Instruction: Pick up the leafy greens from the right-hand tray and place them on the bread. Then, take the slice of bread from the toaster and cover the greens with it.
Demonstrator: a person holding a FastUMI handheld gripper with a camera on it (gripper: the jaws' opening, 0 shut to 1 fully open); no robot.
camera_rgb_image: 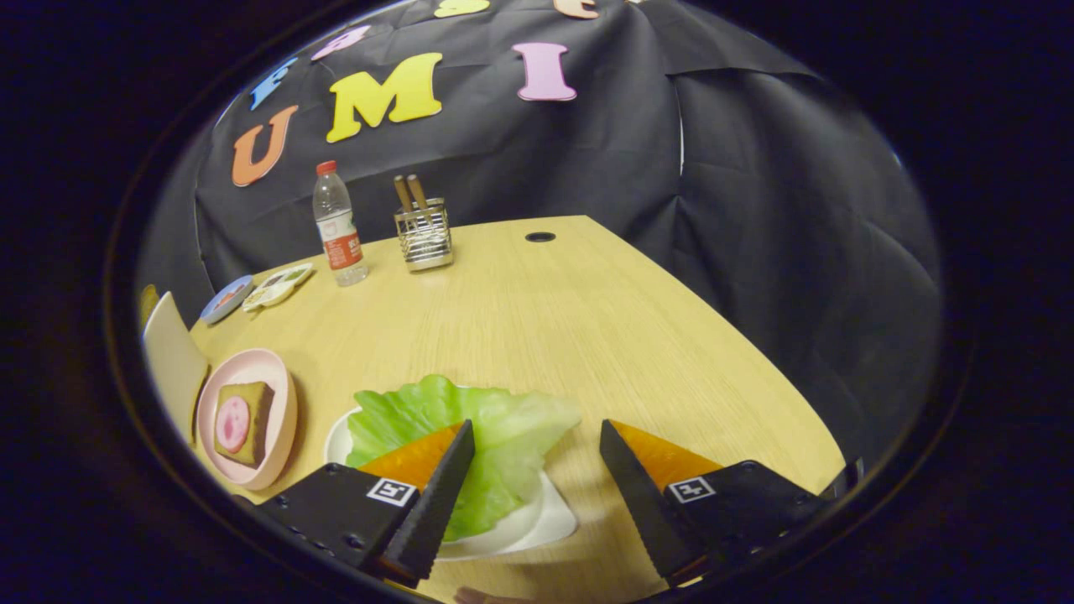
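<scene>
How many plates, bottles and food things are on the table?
Plates and trays: 4 (pink round plate, white leaf-shaped tray, small blue plate, small white tray)
Clear plastic bottles: 1
Food: 2 (green lettuce leaf, bread slice with ham)
Wire holders: 1
Total: 8
The claw is open.

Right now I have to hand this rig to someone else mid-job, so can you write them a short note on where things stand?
Gripper: fingers open, holding nothing, low over the light wooden table.
Crinkled green lettuce leaf: lies on the white tray, with one finger over it and its edge reaching into the gap between the fingers.
Brown bread slice with a pink round topping: on the pink plate, off to the side of the tray.
Done: nothing yet; the leaf is not gripped.
Left: close on the leaf, lay it on that bread, then fetch the toaster slice and cover the greens.
</scene>
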